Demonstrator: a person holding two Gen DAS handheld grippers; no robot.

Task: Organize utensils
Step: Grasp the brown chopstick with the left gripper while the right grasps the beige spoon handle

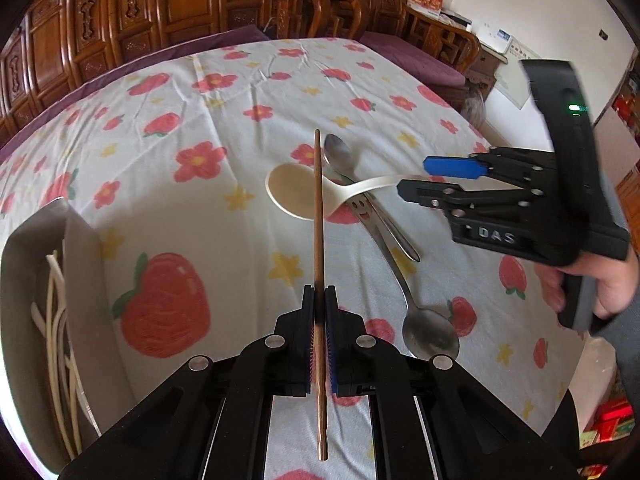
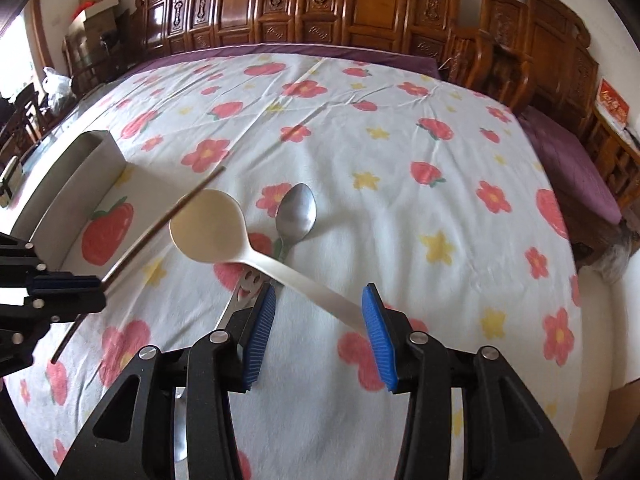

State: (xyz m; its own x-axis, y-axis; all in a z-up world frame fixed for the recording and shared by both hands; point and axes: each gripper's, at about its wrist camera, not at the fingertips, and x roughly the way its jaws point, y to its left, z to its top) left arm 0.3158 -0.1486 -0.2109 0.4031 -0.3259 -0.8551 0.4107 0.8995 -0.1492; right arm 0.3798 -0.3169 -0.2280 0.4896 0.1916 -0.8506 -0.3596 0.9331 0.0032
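Observation:
My left gripper (image 1: pixel 319 292) is shut on a brown chopstick (image 1: pixel 318 208), held above the cloth and pointing away; it also shows as a slanted stick (image 2: pixel 160 220) in the right wrist view. My right gripper (image 2: pixel 319 290) is open, its blue pads either side of the raised handle of a white spoon (image 2: pixel 208 228), whose end lies by the right pad. From the left wrist view that gripper (image 1: pixel 414 178) reaches in from the right at the white spoon (image 1: pixel 292 194). Under it lie a metal spoon (image 2: pixel 298 212) and a smiley-face utensil (image 2: pixel 248 284). Another metal spoon (image 1: pixel 430 332) lies nearer.
A pale open box (image 1: pixel 80 248) stands at the left with white chopsticks (image 1: pixel 56 320) inside. The flowered tablecloth (image 2: pixel 400 140) covers the table. Carved wooden chairs (image 2: pixel 520 40) and purple cushions (image 2: pixel 580 176) ring the far edge. A hand (image 1: pixel 612 284) holds the right gripper.

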